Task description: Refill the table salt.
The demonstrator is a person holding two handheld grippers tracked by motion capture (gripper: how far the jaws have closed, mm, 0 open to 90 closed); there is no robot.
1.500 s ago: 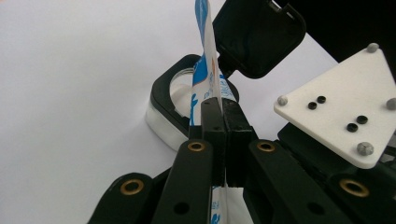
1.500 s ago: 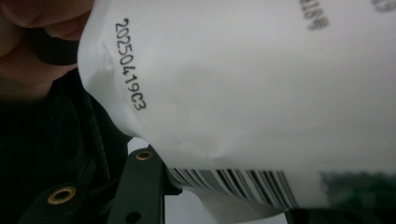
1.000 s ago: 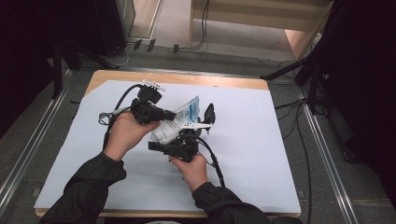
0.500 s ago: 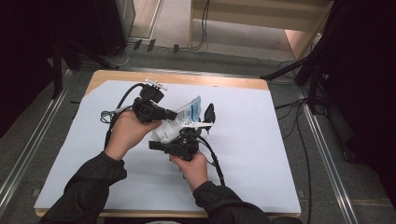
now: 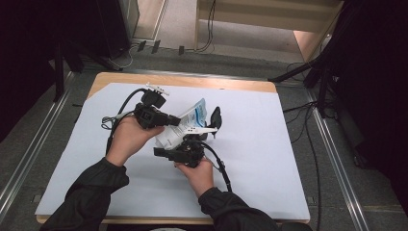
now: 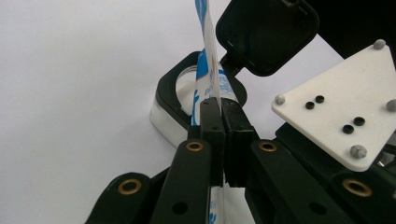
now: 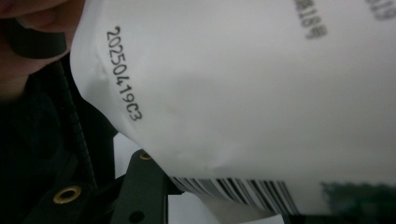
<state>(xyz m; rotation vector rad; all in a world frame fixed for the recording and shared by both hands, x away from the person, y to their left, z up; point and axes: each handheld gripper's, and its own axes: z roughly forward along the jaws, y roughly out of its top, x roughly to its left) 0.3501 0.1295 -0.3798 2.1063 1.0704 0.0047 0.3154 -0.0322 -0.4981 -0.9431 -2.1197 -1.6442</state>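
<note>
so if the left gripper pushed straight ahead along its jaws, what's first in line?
Probably the open black container on the table, just past the jaws of the left gripper, which are shut on the white-and-blue packet. Depth is hard to judge.

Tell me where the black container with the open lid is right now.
In the high view the black container stands on the white table cover, right of the white pouch; in the left gripper view it sits just beyond that pouch.

white pouch | printed code "2025O419C3" or so, running along its edge | barcode sits just below that code | more digits up top, too blurry to read tbh
</note>
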